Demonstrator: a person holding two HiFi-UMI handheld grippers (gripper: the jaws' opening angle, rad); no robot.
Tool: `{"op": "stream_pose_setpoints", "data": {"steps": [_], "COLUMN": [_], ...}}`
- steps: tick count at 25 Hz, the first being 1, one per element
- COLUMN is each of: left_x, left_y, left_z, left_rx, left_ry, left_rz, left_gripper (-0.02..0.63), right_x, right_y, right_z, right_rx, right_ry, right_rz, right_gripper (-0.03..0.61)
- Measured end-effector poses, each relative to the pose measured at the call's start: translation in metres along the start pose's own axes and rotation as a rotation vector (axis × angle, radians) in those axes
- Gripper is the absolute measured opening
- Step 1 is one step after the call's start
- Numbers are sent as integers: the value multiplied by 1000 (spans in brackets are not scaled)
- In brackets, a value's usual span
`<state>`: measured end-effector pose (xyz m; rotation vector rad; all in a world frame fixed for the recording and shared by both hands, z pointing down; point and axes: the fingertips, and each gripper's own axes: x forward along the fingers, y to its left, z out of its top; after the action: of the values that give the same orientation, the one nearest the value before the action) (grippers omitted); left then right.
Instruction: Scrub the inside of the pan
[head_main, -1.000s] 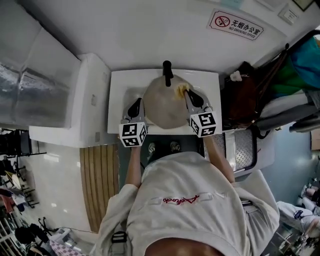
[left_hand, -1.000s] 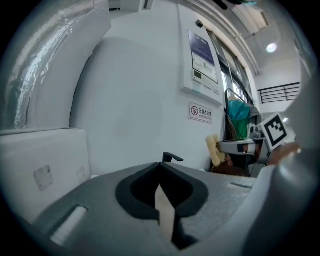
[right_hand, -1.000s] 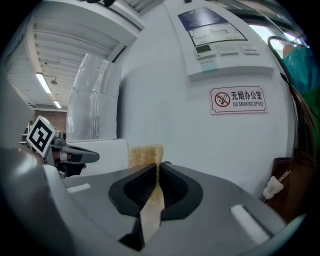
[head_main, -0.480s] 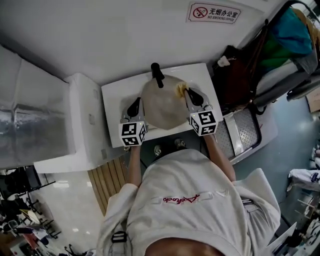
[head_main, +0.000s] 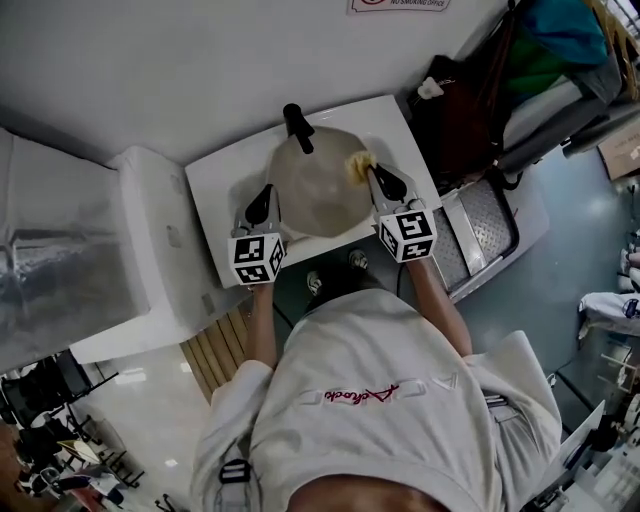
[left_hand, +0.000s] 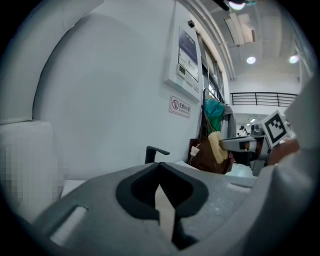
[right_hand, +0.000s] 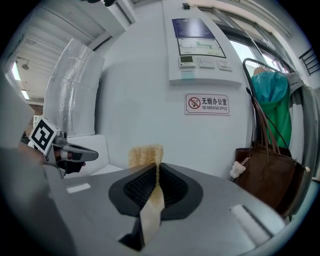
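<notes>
Change: the sink (head_main: 215, 180) is now lying slanted across the head view; both grippers are keeping their places at the pan (head_main: 312, 195)
Pan: we are seeing it sitting over the sink basin, just below the black faucet (head_main: 297, 127)
Left gripper (head_main: 266, 195): its jaws are clamping tight on the pan's left wall
Right gripper (head_main: 372, 176): its jaws are pinching a yellow scrub pad (head_main: 358, 164); the pad is sitting at the pan's far right rim

Wall sign (head_main: 398, 4) cut off @ top, head view.
</notes>
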<state>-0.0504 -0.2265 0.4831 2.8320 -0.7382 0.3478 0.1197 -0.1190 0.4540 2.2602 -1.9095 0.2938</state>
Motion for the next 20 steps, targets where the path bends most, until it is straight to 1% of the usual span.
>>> {"op": "stream_pose_setpoints", "data": {"steps": [3, 8, 20], "left_x": [-4, -6, 0], "left_y": [0, -2, 2], "left_z": [-10, -15, -20], "left_rx": [-10, -15, -22], "left_ry": [21, 36, 70], "left_rz": [13, 54, 178], "left_gripper": [0, 0, 0], "right_x": [-3, 1, 30], "right_y": [4, 0, -7], "right_z": [-5, -7, -12], "right_rx": [-7, -6, 16], "right_ry": [14, 18, 24], "right_rz": [18, 53, 182], "right_gripper": [25, 25, 25]}}
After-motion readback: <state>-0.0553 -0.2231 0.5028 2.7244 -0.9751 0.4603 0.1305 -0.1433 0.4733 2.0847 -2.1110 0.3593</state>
